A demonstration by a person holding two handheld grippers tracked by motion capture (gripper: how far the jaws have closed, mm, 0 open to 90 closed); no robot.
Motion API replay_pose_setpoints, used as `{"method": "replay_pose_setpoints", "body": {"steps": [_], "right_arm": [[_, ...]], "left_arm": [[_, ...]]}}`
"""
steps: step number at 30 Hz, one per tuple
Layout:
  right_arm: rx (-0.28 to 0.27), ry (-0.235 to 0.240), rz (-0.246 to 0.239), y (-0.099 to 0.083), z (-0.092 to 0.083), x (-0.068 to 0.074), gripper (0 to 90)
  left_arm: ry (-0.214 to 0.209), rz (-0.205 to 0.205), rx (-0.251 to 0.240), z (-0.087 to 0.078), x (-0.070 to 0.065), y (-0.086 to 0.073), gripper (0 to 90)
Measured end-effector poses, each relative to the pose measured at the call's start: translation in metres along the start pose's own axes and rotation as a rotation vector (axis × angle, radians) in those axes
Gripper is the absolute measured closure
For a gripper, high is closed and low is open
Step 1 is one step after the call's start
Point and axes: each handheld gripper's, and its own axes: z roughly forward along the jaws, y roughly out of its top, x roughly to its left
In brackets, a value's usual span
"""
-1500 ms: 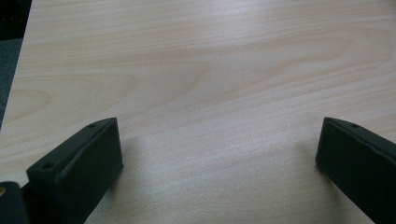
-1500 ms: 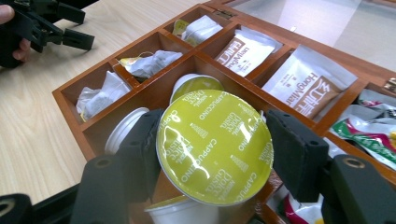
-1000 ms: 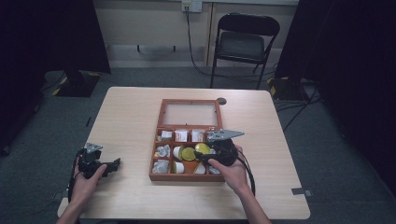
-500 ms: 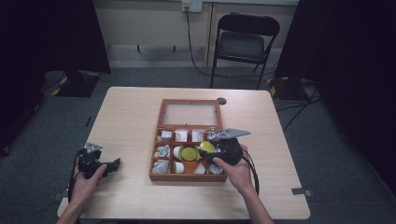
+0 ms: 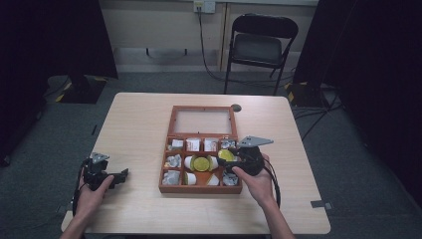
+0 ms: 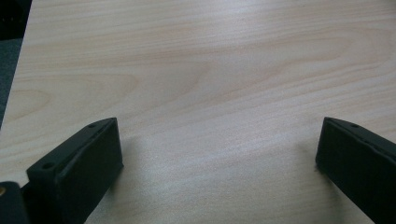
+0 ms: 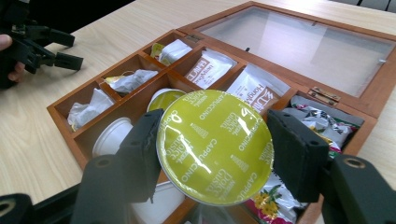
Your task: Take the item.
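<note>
The right tongs [image 7: 212,154] were closed on a yellow cappuccino capsule [image 7: 215,145], the two black jaws pressing its rim from either side, foil lid facing the camera. The capsule hung just above the middle compartments of the wooden box [image 5: 200,188], over a second yellow capsule [image 7: 166,99] and a white cup [image 7: 112,135] lying in their slots. The left tongs [image 5: 110,178] rested on the worktop [image 5: 139,129] well to the left of the box, jaws wide apart with nothing between them.

The step in hand looked like carrying the capsule clear of the box, or setting it into a slot. To do it well, the grip would best stay even on the rim, since the thin foil and rounded wall could slip or tilt if the jaws eased. A straight lift before any sideways travel would keep the capsule off the dividers.

The box's partitions stood close on every side of the capsule, and the sachets [image 7: 208,67] in the far row and the crumpled wrappers [image 7: 128,80] beside them left little spare room inside. The open glass lid [image 5: 201,121] lay flat behind the box, blocking that way out. Bare worktop lay to the right of the box and in front of it, so those were the freer paths.
</note>
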Motion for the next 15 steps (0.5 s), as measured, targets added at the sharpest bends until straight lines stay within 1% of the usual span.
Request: {"method": "replay_pose_setpoints", "body": {"steps": [6,15], "right_arm": [[-0.004,-0.009,0.003,0.0,-0.003,-0.003,39.0],[-0.019,-0.025,0.02,-0.001,-0.01,-0.01,39.0]], "left_arm": [[0.0,0.0,0.0,0.0,0.0,0.0,0.0],[0.0,0.0,0.001,0.0,0.0,0.0,0.0]]}}
